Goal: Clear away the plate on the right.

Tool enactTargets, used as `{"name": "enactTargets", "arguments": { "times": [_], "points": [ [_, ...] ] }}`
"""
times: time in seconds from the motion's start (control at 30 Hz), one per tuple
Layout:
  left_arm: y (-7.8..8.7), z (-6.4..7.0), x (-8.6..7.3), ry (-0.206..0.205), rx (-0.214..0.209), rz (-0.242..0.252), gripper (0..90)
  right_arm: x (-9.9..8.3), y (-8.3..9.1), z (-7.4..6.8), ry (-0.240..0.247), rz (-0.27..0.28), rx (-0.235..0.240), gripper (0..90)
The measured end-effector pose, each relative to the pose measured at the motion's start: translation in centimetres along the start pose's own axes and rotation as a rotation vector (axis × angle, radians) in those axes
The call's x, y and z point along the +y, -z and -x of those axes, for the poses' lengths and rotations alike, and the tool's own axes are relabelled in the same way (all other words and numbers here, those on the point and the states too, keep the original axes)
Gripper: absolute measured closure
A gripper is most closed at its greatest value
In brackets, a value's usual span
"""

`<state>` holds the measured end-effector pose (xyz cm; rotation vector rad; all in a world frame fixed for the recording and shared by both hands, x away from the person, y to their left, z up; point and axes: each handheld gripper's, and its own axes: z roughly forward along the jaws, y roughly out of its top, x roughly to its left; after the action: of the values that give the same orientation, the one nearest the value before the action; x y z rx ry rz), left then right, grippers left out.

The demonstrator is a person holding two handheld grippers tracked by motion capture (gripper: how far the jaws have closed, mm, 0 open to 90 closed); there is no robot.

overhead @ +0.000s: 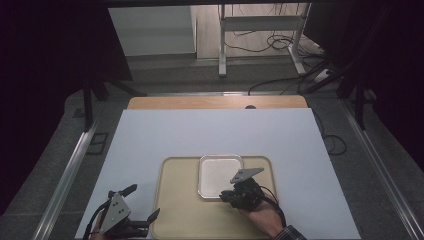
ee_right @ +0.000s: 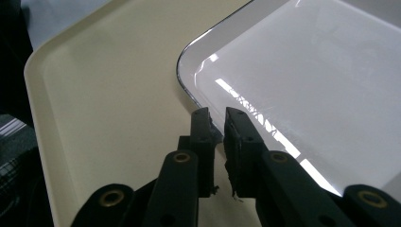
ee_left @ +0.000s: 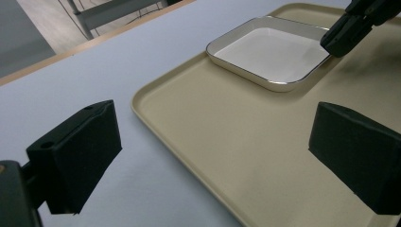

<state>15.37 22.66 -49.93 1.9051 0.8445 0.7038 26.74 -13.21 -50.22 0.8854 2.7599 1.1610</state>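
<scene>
no words or labels can be read on anything here.

a white dish [overhead: 219, 175] sits on a tan tray [overhead: 182, 210], in the far half of the tray. the tray lies on a pale sheet that covers the surface [overhead: 165, 135]. the dish is nearly square with round corners, shallow, and has a thin shiny rim. it lies flat and its sides line up with the sides of the tray. it looks clean inside, with light shining off it.

the right hand-held gripper [overhead: 226, 195] is at the near right corner of the dish. its jaws are almost together and pinch the dish rim between them.

the left hand-held gripper [overhead: 143, 202] is at the near left corner of the tray. its jaws are wide apart and hold nothing; one is over the sheet and one is over the tray.
</scene>
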Motion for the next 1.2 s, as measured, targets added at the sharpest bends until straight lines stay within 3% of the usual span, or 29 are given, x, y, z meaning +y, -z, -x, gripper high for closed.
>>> {"name": "enactTargets", "arguments": {
  "times": [0.4, 1.2],
  "points": [
    [0.0, 0.0, 0.0, -0.003, -0.001, 0.0, 2.8, 0.0, 1.8, 1.2, -0.025, 0.06, -0.062, 65.6],
    [0.0, 0.1, 0.0, -0.008, -0.001, -0.001, 2.8, -0.5, 4.2, 2.5, -0.027, 0.128, -0.123, 37.9]
  ]
}}
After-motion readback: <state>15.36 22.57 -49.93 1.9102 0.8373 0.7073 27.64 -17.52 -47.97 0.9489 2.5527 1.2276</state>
